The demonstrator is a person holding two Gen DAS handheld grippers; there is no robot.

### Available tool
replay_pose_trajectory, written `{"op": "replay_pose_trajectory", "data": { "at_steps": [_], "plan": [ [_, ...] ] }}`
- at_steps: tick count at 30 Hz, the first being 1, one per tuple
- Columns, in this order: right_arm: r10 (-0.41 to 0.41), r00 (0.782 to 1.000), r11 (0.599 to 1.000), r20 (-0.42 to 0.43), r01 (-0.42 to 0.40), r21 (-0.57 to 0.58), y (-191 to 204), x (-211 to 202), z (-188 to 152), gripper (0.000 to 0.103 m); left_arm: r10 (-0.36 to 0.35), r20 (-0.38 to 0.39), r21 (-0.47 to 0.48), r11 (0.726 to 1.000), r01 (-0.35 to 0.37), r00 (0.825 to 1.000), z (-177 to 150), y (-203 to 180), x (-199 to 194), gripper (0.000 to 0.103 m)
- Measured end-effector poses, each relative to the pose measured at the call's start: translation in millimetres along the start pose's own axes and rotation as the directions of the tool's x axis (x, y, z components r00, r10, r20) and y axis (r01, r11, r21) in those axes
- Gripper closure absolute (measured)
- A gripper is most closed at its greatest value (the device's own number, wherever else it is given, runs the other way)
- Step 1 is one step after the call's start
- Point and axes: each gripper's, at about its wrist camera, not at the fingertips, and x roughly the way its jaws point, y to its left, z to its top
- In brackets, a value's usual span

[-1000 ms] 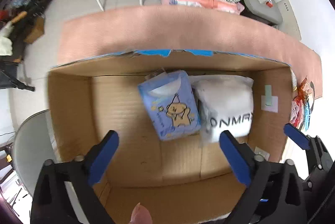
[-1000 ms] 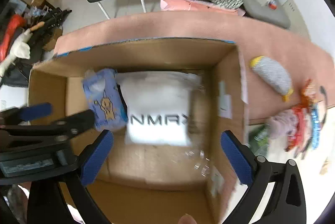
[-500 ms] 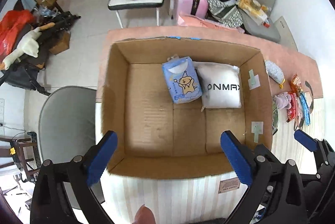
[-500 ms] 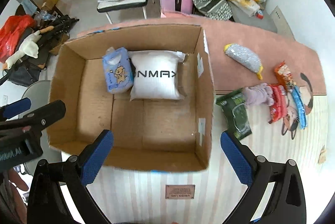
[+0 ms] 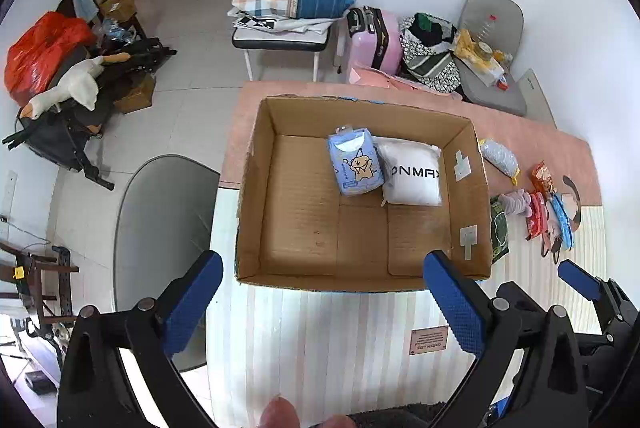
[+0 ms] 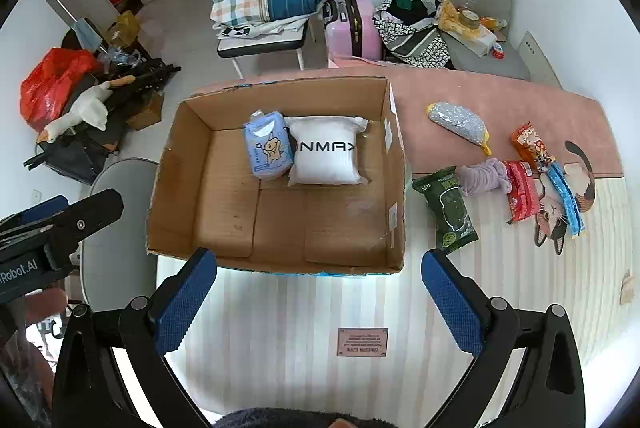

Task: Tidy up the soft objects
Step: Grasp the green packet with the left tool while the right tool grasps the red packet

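Hand-held grippers, left (image 5: 320, 304) and right (image 6: 318, 302), hover spread wide, empty, above cardboard box (image 6: 396, 187).

My left camera looks steeply down from high above the table's near edge, with the box (image 5: 362, 195) centred. My right camera sits just beside it, facing likewise. Both share the box, the packets (image 6: 520, 187) and the far room.

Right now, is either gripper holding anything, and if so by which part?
Nothing is held. The left gripper and right gripper are both open and empty above the mat, short of the cardboard box.
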Motion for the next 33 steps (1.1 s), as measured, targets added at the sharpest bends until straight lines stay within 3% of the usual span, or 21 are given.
{"op": "replay_pose_trajectory", "data": {
  "at_steps": [4, 9, 12, 15, 19, 22, 24, 27, 29, 32, 33],
  "plan": [
    [0.025, 0.999, 0.999, 0.022, -0.025, 0.02, -18.1, -7.3, 2.8, 0.0, -0.002, 0.027, -0.014, 1.0, 0.002, 1.0, -1.3, -12.8, -11.7, 0.0],
    [0.029, 0.999, 0.997, 0.016, -0.03, 0.075, -81.4, -17.2, 11.0, 0.0, -0.046, 0.027, 0.04, 0.998, 0.045, 0.999, 3.3, -73.1, -11.8, 0.0],
    [-0.029, 1.0, 0.994, 0.0, 0.029, 0.107, -140.5, -20.7, 19.3, 0.0, -0.13, -0.056, 0.038, 0.991, 0.132, 0.99, 5.1, -126.7, 11.1, 0.0],
    [-0.097, 0.994, 0.985, -0.039, 0.102, 0.138, -207.9, -8.9, 29.6, 0.0, -0.208, -0.18, 0.051, 0.974, 0.221, 0.961, 5.2, -192.2, 48.9, 0.0],
    [-0.123, 0.984, 0.976, -0.13, 0.143, 0.164, -297.4, 39.0, 43.1, 0.001, -0.148, -0.304, 0.13, 0.972, 0.195, 0.941, 2.0, -277.9, 114.2, 0.003],
    [-0.108, 0.973, 0.978, -0.203, 0.141, 0.154, -342.2, 87.5, 52.5, 0.011, -0.096, -0.38, 0.124, 0.98, 0.154, 0.92, 5.0, -316.8, 167.0, 0.012],
    [-0.1, 0.964, 0.978, -0.247, 0.14, 0.152, -359.8, 116.4, 56.0, 0.018, -0.046, -0.426, 0.122, 0.987, 0.107, 0.904, 8.6, -333.0, 205.0, 0.012],
    [-0.096, 0.951, 0.982, -0.295, 0.139, 0.13, -370.2, 166.9, 59.7, 0.023, 0.04, -0.516, 0.133, 0.991, 0.035, 0.856, 8.1, -344.6, 261.7, 0.019],
    [-0.066, 0.945, 0.985, -0.32, 0.113, 0.129, -370.9, 190.9, 59.7, 0.023, 0.063, -0.544, 0.11, 0.994, -0.003, 0.837, 7.8, -344.7, 282.6, 0.019],
    [-0.071, 0.931, 0.986, -0.359, 0.12, 0.117, -373.5, 217.9, 58.3, 0.039, 0.082, -0.561, 0.091, 0.995, -0.037, 0.823, 6.7, -347.4, 302.1, 0.021],
    [-0.087, 0.928, 0.984, -0.362, 0.136, 0.113, -376.0, 221.0, 57.3, 0.046, 0.078, -0.563, 0.085, 0.996, -0.036, 0.823, 6.3, -347.9, 305.2, 0.027]
  ]
}}
